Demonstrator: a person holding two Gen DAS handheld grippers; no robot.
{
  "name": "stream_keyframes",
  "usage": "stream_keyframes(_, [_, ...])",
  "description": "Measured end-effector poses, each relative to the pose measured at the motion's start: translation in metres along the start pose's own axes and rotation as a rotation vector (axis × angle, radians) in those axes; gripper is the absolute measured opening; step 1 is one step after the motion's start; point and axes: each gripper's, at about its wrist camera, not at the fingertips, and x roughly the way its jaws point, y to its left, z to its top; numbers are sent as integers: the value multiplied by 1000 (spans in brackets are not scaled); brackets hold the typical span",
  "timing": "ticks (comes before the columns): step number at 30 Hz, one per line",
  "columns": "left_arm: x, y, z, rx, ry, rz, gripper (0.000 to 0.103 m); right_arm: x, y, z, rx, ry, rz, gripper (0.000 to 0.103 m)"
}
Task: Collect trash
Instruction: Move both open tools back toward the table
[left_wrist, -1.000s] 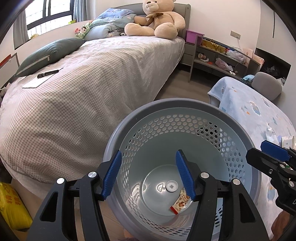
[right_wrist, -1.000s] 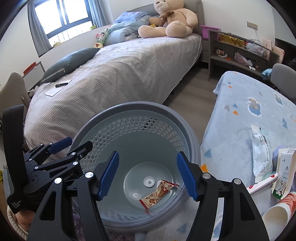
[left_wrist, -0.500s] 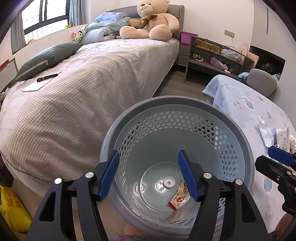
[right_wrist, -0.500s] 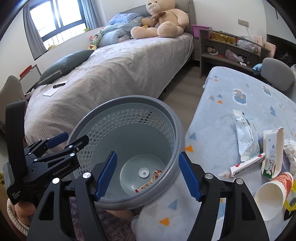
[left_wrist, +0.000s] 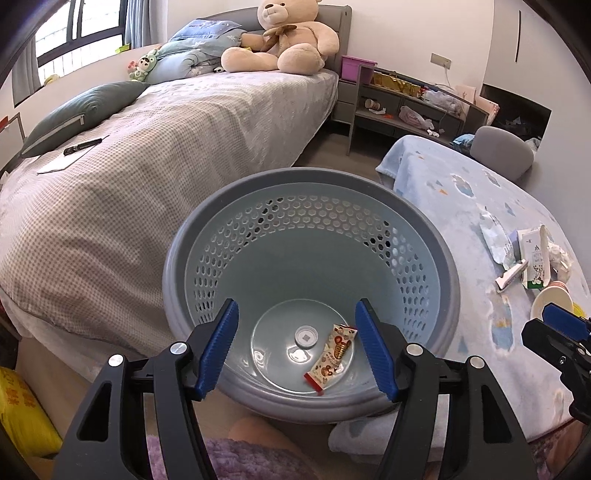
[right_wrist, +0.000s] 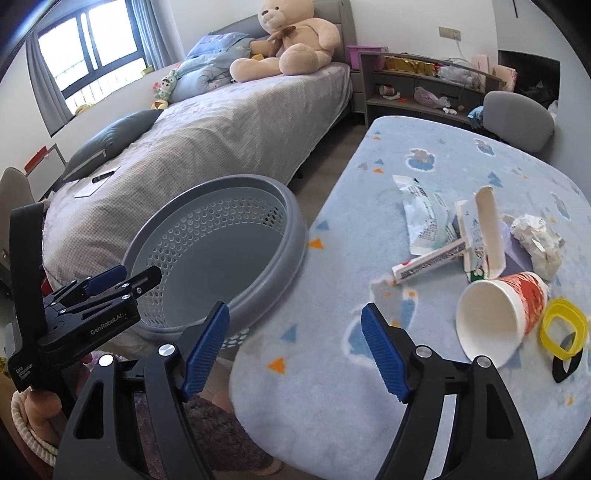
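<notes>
A grey perforated basket stands between the bed and a blue-blanketed table; it also shows in the right wrist view. A snack wrapper lies on its bottom. My left gripper is open and empty above the basket's near rim. My right gripper is open and empty over the table's near left edge. On the table lie a paper cup on its side, a toothpaste tube, a small carton, a white pouch and a crumpled paper ball.
A yellow ring lies beside the cup. A bed with a teddy bear fills the left. A grey shelf unit and a chair stand behind the table.
My right gripper has swung right, from above the basket to over the table's edge, so the trash pile has come into view. My left gripper has drawn back a little from the basket.
</notes>
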Motion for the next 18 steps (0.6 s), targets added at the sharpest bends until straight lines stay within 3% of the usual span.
stream_keyframes(18, [-35,-114,-3,128,-10,-151,63,-83,-124,-24,166,-92,-158,74])
